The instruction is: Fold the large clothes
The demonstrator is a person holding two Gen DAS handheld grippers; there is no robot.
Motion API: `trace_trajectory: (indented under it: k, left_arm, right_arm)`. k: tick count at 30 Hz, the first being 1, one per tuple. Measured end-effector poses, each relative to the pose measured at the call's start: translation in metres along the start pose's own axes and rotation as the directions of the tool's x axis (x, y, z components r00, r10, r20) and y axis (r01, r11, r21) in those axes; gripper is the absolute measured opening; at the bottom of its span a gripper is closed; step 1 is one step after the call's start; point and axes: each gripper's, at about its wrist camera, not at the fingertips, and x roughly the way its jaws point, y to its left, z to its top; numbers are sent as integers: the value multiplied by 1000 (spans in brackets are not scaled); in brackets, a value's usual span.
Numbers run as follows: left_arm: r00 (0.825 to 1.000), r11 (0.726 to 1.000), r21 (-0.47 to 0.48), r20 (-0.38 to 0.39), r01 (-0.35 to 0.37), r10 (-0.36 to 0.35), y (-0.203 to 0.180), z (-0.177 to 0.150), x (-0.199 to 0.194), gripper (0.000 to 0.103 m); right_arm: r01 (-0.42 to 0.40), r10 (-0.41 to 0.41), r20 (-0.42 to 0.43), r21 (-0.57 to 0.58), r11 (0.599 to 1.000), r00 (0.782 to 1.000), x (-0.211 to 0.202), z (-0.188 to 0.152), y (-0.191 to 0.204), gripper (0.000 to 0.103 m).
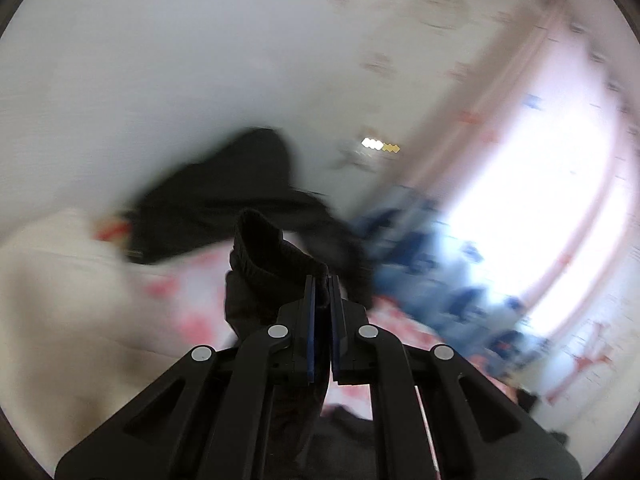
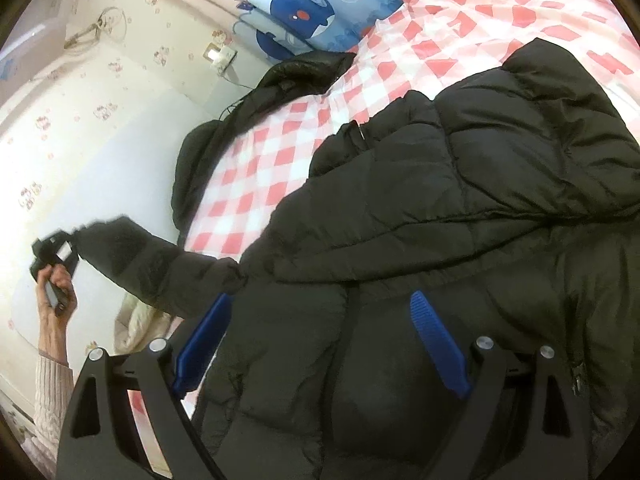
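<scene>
The folding has hardly begun, by the look of it. The black puffer jacket point(image 2: 460, 208) lies rumpled on the checked bed point(image 2: 460, 12), its body bunched rather than spread flat, and no neat fold shows anywhere. One sleeve point(image 2: 160, 256) is drawn out taut to the side, away from the jacket's body.

The left gripper point(image 1: 322, 284) has its blue fingers point(image 1: 310, 320) pressed together on the ribbed cuff point(image 1: 256, 240) of that sleeve; the cuff stands up just ahead of the fingertips. In the right wrist view the same gripper shows small at the sleeve's far end, gripped in the person's hand point(image 2: 54, 288).

The right gripper point(image 2: 320, 304) has its fingers point(image 2: 436, 344) spread wide, hovering over the jacket's front with quilted cloth between and beneath them; whether the tips touch the fabric cannot be told.

What is left, I judge, is nearly everything: laying the sleeve across the body, bringing in the other sleeve, then doubling the body over.

Beyond the fingers of the right gripper, another dark garment point(image 2: 248, 112) lies along the bed's edge, and a blue whale-print cloth point(image 2: 312, 12) sits farther off by the wall. To the left of the fingers a cream knit item point(image 2: 140, 324) hangs near the bed edge. The second dark garment lies near the jacket and could be caught up in a fold. The left wrist view is heavily blurred, so little else can be read there.
</scene>
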Motion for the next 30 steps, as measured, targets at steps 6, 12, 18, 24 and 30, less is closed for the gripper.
trace_trajectory:
  k: [6, 12, 18, 24, 30]
  left_arm:
    - [948, 955, 30, -139, 294, -288, -114, -76, 33, 4]
    - [827, 884, -23, -342, 468, -446, -192, -203, 97, 4]
    - [674, 849, -121, -555, 514, -487, -223, -365, 176, 4]
    - [511, 887, -83, -792, 454, -335, -208, -525, 235, 5]
    - [408, 909, 25, -898, 417, -163, -198, -571, 248, 27]
  right_arm:
    - [-30, 27, 46, 60, 998, 999, -15, 8, -8, 87]
    - [-50, 34, 97, 171, 984, 995, -33, 18, -30, 87]
    - [-95, 38, 200, 283, 954, 979, -64, 30, -60, 87]
    - [-154, 41, 279, 395, 906, 959, -91, 35, -92, 89]
    - [-209, 67, 304, 467, 859, 950, -93, 35, -109, 90]
